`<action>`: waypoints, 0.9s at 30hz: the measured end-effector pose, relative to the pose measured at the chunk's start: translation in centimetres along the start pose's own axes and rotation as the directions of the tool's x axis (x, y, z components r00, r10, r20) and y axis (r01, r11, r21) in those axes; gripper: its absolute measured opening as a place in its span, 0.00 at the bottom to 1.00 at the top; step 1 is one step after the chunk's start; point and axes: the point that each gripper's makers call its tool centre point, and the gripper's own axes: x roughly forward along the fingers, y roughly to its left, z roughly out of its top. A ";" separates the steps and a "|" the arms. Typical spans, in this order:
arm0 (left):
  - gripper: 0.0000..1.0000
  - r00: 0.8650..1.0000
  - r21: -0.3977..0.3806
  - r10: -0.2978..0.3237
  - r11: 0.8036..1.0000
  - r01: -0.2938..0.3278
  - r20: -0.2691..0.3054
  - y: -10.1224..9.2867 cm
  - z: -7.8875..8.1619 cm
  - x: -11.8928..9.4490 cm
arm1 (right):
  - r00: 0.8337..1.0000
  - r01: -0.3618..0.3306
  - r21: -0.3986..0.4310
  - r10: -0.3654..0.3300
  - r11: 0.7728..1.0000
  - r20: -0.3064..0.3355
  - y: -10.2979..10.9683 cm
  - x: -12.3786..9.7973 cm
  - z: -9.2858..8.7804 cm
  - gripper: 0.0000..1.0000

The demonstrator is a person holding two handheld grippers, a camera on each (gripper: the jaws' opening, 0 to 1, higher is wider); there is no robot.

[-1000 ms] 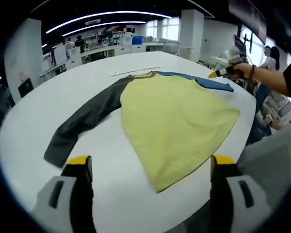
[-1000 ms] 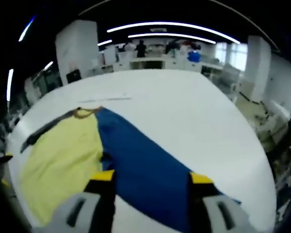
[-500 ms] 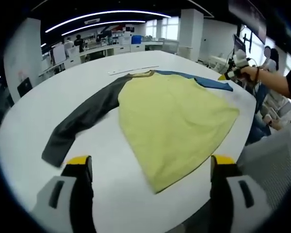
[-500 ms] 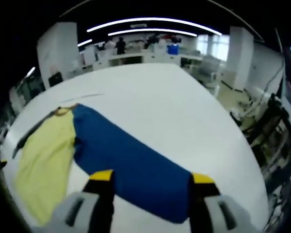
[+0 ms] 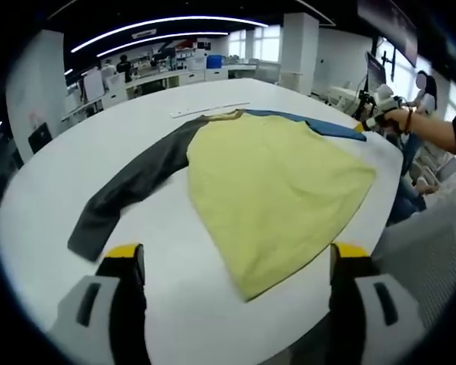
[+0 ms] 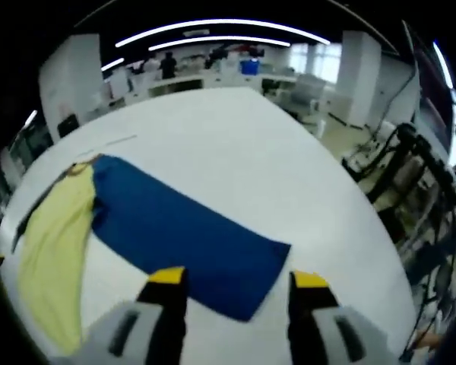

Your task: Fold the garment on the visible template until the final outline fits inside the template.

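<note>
A long-sleeved shirt lies flat on the white table (image 5: 53,190): yellow body (image 5: 273,186), dark grey sleeve (image 5: 129,190) stretched toward the lower left, blue sleeve (image 5: 327,125) toward the far right. My left gripper (image 5: 232,262) hovers open just short of the yellow hem, nothing between its yellow-tipped fingers. In the right gripper view the blue sleeve (image 6: 182,228) runs out flat, its cuff end just ahead of my right gripper (image 6: 234,280), which is open and apart from the cloth. The yellow body (image 6: 49,251) shows at the left. The right gripper (image 5: 376,118), held in a hand, appears beyond the blue cuff.
A thin white strip (image 5: 209,111) lies on the table beyond the collar. The table's rounded edge (image 6: 380,251) drops off to the right, with chairs and stands (image 6: 422,198) past it. Desks and people stand at the far back of the room (image 5: 159,65).
The right gripper has drawn back along the blue sleeve past its cuff, away from the shirt body. The left gripper has stayed put.
</note>
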 end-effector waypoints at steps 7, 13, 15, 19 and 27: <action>0.99 1.000 0.009 0.016 1.000 -0.016 0.005 0.4 0.0 -0.3 | 1.000 0.009 0.021 -0.008 1.000 -0.021 -0.2 -0.3 -1.2 0.37; 0.98 1.000 0.009 0.021 1.000 -0.021 0.013 0.9 -0.1 -0.4 | 1.000 0.002 0.038 -0.001 0.999 -0.029 -1.1 0.5 -1.3 0.30; 0.98 1.000 0.013 0.021 1.000 -0.021 0.006 1.1 -0.4 -0.5 | 0.999 0.003 0.041 -0.002 0.999 -0.032 -1.4 0.7 -1.4 0.29; 0.99 1.000 0.020 0.021 1.000 -0.021 0.003 1.2 -0.7 -0.7 | 1.000 0.002 0.039 -0.002 0.999 -0.025 -0.6 0.2 -1.7 0.25; 0.99 1.000 0.011 0.027 1.000 -0.027 0.007 1.7 -0.9 -1.0 | 0.999 0.002 0.041 -0.001 0.999 -0.034 -0.9 0.4 -1.7 0.19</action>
